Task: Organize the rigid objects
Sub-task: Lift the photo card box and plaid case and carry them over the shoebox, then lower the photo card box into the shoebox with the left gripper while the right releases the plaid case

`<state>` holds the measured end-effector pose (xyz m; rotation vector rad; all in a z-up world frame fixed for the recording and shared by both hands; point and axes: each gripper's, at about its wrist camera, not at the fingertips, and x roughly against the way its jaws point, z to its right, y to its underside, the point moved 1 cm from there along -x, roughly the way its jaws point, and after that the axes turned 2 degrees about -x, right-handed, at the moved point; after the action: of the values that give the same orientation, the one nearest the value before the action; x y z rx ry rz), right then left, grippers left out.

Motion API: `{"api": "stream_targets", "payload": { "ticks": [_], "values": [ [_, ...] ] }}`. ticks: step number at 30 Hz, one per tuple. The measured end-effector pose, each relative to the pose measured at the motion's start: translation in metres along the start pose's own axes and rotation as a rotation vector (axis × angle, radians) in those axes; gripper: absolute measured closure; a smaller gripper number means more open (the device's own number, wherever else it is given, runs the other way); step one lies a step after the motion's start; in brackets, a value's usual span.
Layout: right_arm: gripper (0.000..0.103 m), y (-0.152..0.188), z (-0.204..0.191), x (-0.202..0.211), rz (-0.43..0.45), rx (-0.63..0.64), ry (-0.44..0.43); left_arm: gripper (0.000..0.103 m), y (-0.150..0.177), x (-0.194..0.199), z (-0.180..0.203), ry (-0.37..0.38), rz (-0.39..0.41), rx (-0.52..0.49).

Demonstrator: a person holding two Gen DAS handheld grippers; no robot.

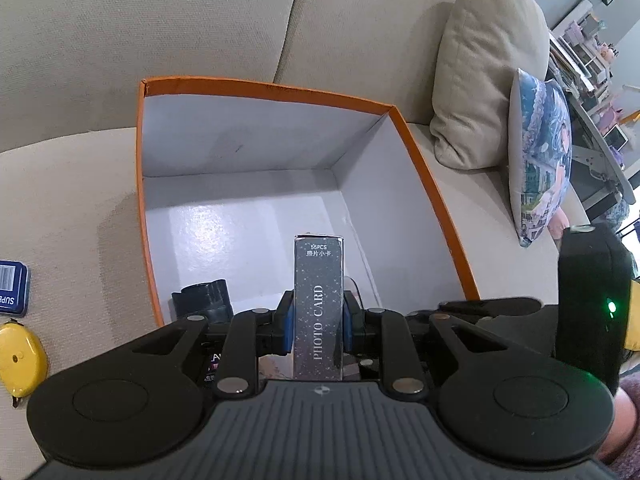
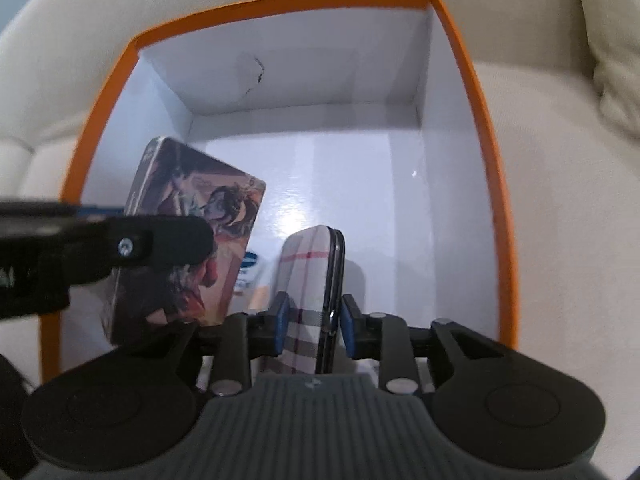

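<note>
Between left tool point(image 1: 319, 322) pads, photo-card box point(image 1: 319, 304) stands lengthwise.

Soft, even indoor light; glare shines on the floor of the orange box point(image 1: 416, 168). The right wrist view is blurred, and both views' edges bend.

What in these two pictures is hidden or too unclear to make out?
- Left wrist view: the blue box and yellow thing are cut off by the left edge.
- Left wrist view: the black object in the orange box is half hidden behind the hand-held gripper.
- Right wrist view: the plaid case has its lower end hidden by the gripper body.
</note>
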<state>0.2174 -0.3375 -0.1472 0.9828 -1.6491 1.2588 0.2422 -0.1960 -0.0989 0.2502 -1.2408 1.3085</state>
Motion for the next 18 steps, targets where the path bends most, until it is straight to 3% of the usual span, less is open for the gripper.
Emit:
{"api": "stream_targets", "payload": {
  "ticks": [5,13,18],
  "values": [
    [0.074,0.000,-0.014,-0.003,-0.008,0.124,0.091,0.078,0.000,0.001,-0.002,0.012,-0.002,0.007],
    [0.071,0.000,-0.010,-0.007,-0.011,0.156,0.095,0.078,-0.001,0.002,-0.004,0.031,-0.008,0.036],
    [0.074,0.006,-0.011,0.024,0.099,0.171,0.137,0.078,0.000,0.006,0.002,0.053,0.004,0.059]
  ]
}}
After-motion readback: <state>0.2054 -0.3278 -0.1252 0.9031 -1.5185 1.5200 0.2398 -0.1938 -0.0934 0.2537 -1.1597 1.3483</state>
